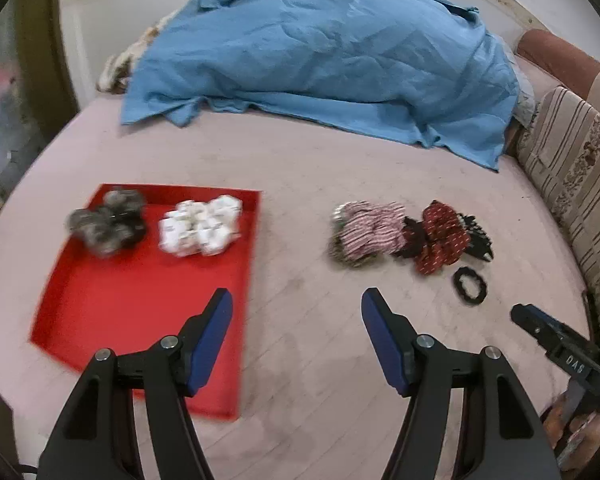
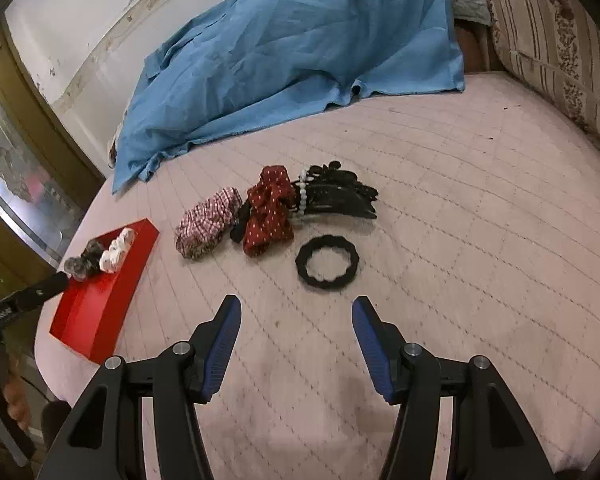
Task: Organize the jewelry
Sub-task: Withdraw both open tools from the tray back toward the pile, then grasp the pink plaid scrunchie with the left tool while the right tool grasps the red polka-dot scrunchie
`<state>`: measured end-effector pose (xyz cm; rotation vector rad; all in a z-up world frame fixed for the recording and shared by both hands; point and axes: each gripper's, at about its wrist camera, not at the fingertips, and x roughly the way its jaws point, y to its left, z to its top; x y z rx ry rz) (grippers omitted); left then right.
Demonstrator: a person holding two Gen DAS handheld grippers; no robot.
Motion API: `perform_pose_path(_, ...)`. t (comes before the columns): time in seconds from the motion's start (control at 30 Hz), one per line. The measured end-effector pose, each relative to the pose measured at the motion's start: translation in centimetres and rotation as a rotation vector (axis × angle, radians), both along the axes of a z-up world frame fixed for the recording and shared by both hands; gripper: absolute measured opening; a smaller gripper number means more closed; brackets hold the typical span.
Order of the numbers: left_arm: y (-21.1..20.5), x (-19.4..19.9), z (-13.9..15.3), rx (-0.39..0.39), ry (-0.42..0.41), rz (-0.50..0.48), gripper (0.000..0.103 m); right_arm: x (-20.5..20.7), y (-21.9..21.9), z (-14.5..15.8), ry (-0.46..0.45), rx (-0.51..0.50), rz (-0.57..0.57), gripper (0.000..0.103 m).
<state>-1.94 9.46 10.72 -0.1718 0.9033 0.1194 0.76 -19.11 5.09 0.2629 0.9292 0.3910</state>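
Observation:
A red tray (image 1: 140,300) lies on the pink bed cover at the left and holds a grey-black scrunchie (image 1: 106,222) and a white one (image 1: 200,226). To its right lies a loose pile: a pink striped scrunchie (image 2: 208,222), a red dotted one (image 2: 270,212), black hair clips with white beads (image 2: 340,196), and a black ring scrunchie (image 2: 327,262) nearest me. My left gripper (image 1: 296,308) hangs open over the tray's right edge, with nothing between its fingers. Just short of the black ring, my right gripper (image 2: 296,312) is open and holds nothing.
A large blue cloth (image 1: 320,60) covers a heap at the back of the bed. A striped cushion (image 2: 552,40) lines the right side. The bed's rounded edge (image 2: 56,360) drops off at the left, below the tray. A hand (image 2: 16,400) shows there.

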Motion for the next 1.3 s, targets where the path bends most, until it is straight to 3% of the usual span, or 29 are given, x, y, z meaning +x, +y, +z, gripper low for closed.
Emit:
perform_pose_path(0.2,-1.7,4.8,-1.6,-0.023,-0.002,-0.029,0.066,2.9,1.6,0.5,-0.027,0.015,0.042,0.059)
perform_pose_path(0.33,-2.4,8.2,-3.4,-0.039,0.022,-0.045,0.066,5.7,3.2,-0.1,-0.019,0.019,0.062,0.043)
perform_pose_path(0.67,-2.8,13.2,-7.9,-0.094,0.096,-0.103,0.065,11.0,5.5,-2.3,0.025,0.017,0.067,0.031)
perform_pose_path(0.77,-3.2,13.6,-8.5,-0.102,0.105,-0.126,0.043,11.6,6.0,-2.5,0.026,0.006,0.07,0.021)
perform_pose_path(0.83,-3.7,13.8,-9.0,-0.1,0.129,-0.147,0.007,11.9,6.3,-2.7,0.029,-0.006,0.069,0.012)
perform_pose_path(0.87,-3.8,13.8,-9.1,-0.097,0.136,-0.153,0.006,12.0,6.4,-2.9,0.035,-0.013,0.069,0.007)
perform_pose_path(0.97,-3.9,13.0,-8.2,-0.089,0.11,-0.154,0.005,12.0,6.4,-2.9,0.041,-0.006,0.066,0.004)
perform_pose_path(1.3,-3.2,7.2,-2.6,-0.153,0.004,-0.136,0.005,8.5,5.5,0.8,-0.025,0.027,0.077,0.003)
